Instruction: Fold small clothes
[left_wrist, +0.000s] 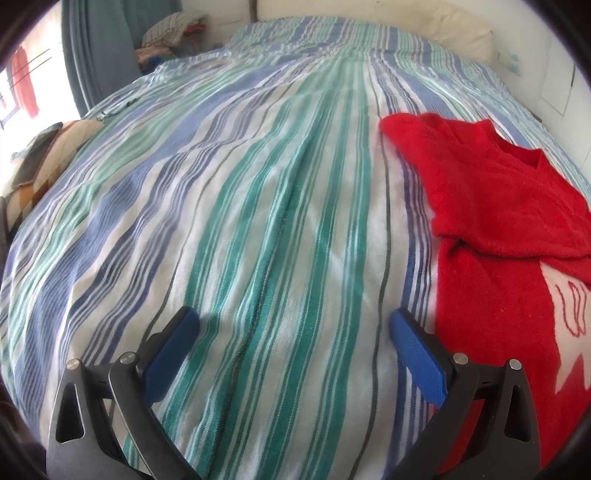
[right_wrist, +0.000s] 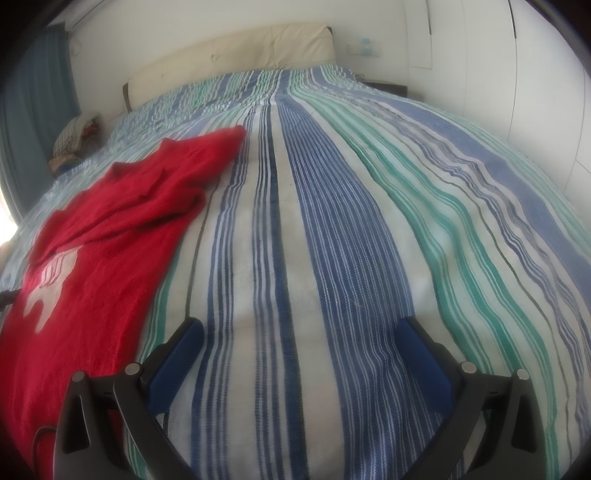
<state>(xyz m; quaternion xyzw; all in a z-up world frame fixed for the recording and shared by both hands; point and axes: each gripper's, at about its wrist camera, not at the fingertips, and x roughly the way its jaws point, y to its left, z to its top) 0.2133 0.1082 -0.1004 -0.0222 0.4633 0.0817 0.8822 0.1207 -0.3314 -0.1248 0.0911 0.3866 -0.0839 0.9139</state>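
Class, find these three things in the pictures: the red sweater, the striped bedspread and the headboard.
red sweater (left_wrist: 491, 192), left wrist view, on its chest below the collar.
striped bedspread (right_wrist: 332, 240), right wrist view, on a blue stripe.
headboard (right_wrist: 240, 55), right wrist view, on its cream padding.

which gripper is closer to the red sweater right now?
Hard to rank: both are open and empty. The left gripper has the red sweater beside its right finger; the right gripper has it beside its left finger.

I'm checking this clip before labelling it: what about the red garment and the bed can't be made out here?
- Red garment: right and lower parts cut off by the left wrist view's edge.
- Its white motif: blurred in the right wrist view, shape unclear.
- Pile beside the bed: too small and far to identify.
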